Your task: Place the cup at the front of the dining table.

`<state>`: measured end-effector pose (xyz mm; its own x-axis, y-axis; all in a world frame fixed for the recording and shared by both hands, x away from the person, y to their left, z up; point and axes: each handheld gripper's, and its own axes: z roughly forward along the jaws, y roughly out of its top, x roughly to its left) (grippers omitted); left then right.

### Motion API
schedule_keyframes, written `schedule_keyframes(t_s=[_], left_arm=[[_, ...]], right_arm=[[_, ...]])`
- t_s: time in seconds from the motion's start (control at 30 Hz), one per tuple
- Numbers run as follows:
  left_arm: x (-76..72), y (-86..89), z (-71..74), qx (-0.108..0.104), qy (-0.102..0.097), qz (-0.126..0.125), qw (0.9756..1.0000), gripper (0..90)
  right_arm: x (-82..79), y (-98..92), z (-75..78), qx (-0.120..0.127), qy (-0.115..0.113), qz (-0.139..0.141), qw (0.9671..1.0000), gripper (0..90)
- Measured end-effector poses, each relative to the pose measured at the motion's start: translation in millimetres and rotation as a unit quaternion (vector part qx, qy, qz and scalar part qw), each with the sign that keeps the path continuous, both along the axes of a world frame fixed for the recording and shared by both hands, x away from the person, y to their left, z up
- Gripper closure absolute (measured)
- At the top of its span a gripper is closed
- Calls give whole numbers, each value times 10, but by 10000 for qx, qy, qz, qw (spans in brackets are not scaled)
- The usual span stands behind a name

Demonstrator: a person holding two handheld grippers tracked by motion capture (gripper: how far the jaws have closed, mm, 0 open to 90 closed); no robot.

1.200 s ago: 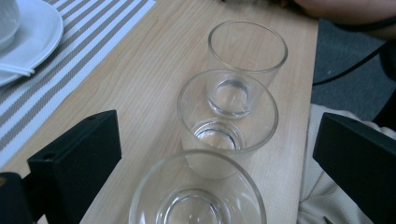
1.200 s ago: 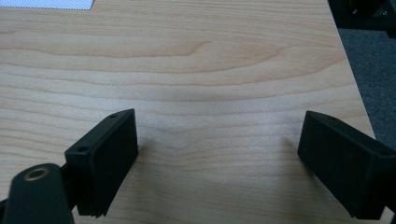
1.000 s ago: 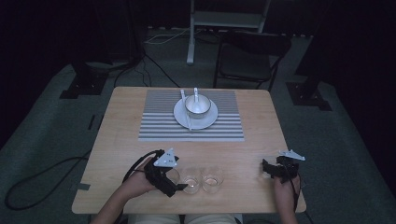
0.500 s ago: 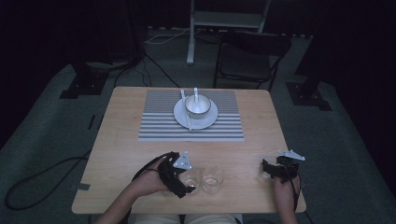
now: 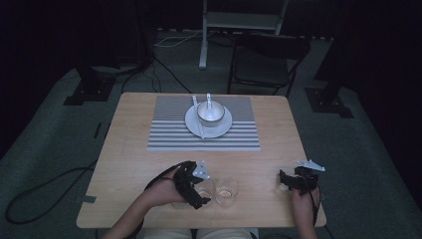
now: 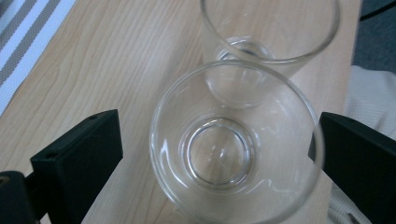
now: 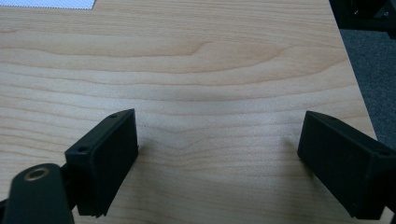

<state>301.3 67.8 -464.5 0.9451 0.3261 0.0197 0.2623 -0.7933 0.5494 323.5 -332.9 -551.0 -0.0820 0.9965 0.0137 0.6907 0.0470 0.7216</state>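
Note:
Two clear empty glasses stand side by side near the table's front edge. My left gripper (image 5: 198,192) is open and straddles the left glass (image 5: 207,186). In the left gripper view that glass (image 6: 236,149) sits between the two black jaws of my left gripper (image 6: 219,137): the right jaw is close to its rim and the left jaw is well apart. The second glass (image 6: 268,32) stands just beyond it, touching or nearly so. My right gripper (image 5: 293,180) rests at the front right, and in the right gripper view this gripper (image 7: 219,135) is open over bare wood.
A striped placemat (image 5: 169,134) lies at the back middle of the wooden table (image 5: 124,164). On it is a white plate (image 5: 191,124) carrying a metal bowl (image 5: 210,112) and spoons. The second glass (image 5: 227,191) is right of the left gripper. A dark chair (image 5: 266,62) stands behind the table.
My left gripper has moved right, towards the glasses, and now has its jaws on either side of the left glass. The right gripper has stayed where it was.

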Motion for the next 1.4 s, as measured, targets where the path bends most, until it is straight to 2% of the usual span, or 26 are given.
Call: schedule_keyframes(t_s=[0.03,0.1,0.2,0.33,0.37,0.5,0.83,1.03,1.3,1.37,1.4], left_arm=[[0,-14,-2,19,12,20,10000,24],[-4,-54,-20,203,-32,2,9998,25],[-5,-86,-31,247,-7,-30,9997,25],[-13,-107,-45,299,66,-125,9995,78],[-16,-108,-42,332,51,-176,9993,132],[-11,-124,-56,354,103,-220,9991,175],[-10,-132,-56,396,79,-252,9989,181],[-6,-133,-48,407,81,-185,9990,182],[8,-126,-23,322,-9,-101,9994,183],[10,-135,-28,377,-121,-79,9992,183],[16,-138,-32,405,-113,-41,9991,183]], right_arm=[[0,0,0,1,0,0,10000,117],[0,0,0,0,1,0,10000,117],[-1,0,0,3,2,1,10000,116],[-1,0,0,1,0,7,10000,117],[-1,0,0,1,1,7,10000,117],[-2,1,0,3,2,7,10000,117],[-3,0,0,1,4,14,10000,117],[-3,0,1,2,4,14,10000,116],[-3,0,1,2,4,14,10000,117],[-3,0,1,2,4,13,10000,117],[-3,0,1,2,4,15,10000,117]])
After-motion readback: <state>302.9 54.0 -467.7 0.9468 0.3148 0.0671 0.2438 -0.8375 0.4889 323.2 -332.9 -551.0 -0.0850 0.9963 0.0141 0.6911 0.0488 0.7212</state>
